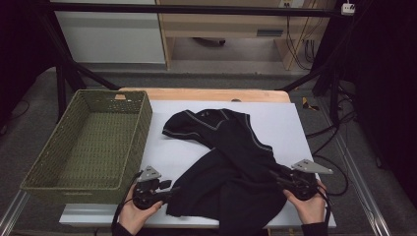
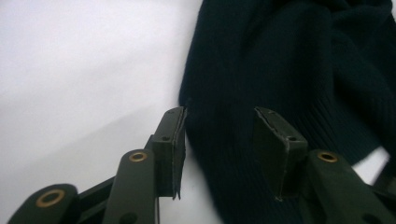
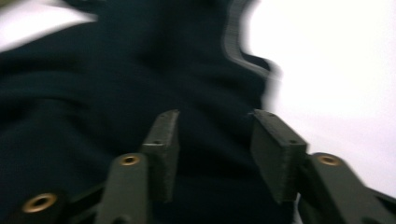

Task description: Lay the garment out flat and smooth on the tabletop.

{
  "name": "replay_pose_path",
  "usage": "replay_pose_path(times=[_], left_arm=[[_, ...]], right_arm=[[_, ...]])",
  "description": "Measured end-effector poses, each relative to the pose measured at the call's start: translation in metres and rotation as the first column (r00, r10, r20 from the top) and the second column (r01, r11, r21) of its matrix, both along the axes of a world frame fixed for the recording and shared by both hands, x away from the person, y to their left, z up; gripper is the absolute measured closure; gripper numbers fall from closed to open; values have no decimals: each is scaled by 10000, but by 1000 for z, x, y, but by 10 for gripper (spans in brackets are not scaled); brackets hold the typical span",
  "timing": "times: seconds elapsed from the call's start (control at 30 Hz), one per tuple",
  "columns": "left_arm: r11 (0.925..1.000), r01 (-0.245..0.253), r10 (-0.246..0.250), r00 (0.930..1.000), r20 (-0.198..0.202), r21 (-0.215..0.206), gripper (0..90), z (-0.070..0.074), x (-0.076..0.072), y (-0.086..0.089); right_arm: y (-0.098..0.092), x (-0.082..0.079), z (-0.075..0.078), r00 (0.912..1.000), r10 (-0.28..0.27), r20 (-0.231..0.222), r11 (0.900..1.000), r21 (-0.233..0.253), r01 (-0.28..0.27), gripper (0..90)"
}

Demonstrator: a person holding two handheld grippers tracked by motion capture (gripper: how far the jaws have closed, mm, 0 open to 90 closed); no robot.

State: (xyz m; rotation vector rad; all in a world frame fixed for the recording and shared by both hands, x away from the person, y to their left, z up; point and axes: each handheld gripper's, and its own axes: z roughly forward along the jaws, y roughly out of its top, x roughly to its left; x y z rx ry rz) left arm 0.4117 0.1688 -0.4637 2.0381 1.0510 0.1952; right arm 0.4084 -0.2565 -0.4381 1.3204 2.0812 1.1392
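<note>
A black knitted garment (image 1: pixel 231 167) with grey trim lies crumpled on the white sheet (image 1: pixel 275 120). My left gripper (image 1: pixel 173 190) is at the garment's lower left edge. Its jaws stand open, and in the left gripper view (image 2: pixel 219 154) the ribbed hem (image 2: pixel 261 70) lies between and beyond them. My right gripper (image 1: pixel 274 175) is at the garment's right side. It is open too, and in the right gripper view (image 3: pixel 215 158) dark cloth (image 3: pixel 93 93) lies under its jaws, blurred.
A green woven basket (image 1: pixel 133 147) stands at the left of the table, its right wall close to my left hand (image 1: pixel 135 214). Cables (image 1: pixel 339 172) trail off the table's right edge. Bare white sheet lies beyond the garment at the far right.
</note>
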Motion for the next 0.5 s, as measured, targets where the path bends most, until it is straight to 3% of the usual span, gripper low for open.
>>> replay_pose_path(times=[0.07,0.13,0.23,0.27,0.4,0.5], left_arm=[[9994,76,-79,9999,99,323,514,-6,6,-9],[9991,11,-14,10000,59,423,527,-10,11,-12],[9986,-55,49,9999,123,534,561,-15,13,-11],[9983,-119,110,9998,153,578,586,-15,13,-10],[9992,-93,109,9991,-412,382,776,-14,16,-8],[9995,-52,70,9984,-554,316,829,-14,15,-8]], right_arm=[[16,2,-2,9984,560,-87,9982,-221,-562,412],[23,5,-6,9981,600,-158,9971,-457,-607,377],[17,11,-18,9990,-5,-441,9934,-1147,-46,335],[12,12,-21,9983,-246,-523,9929,-1174,183,320],[-14,5,-26,9889,-1294,-732,9860,-1154,1205,298],[-28,-2,-30,9788,-1793,-992,9798,-1075,1686,279]])
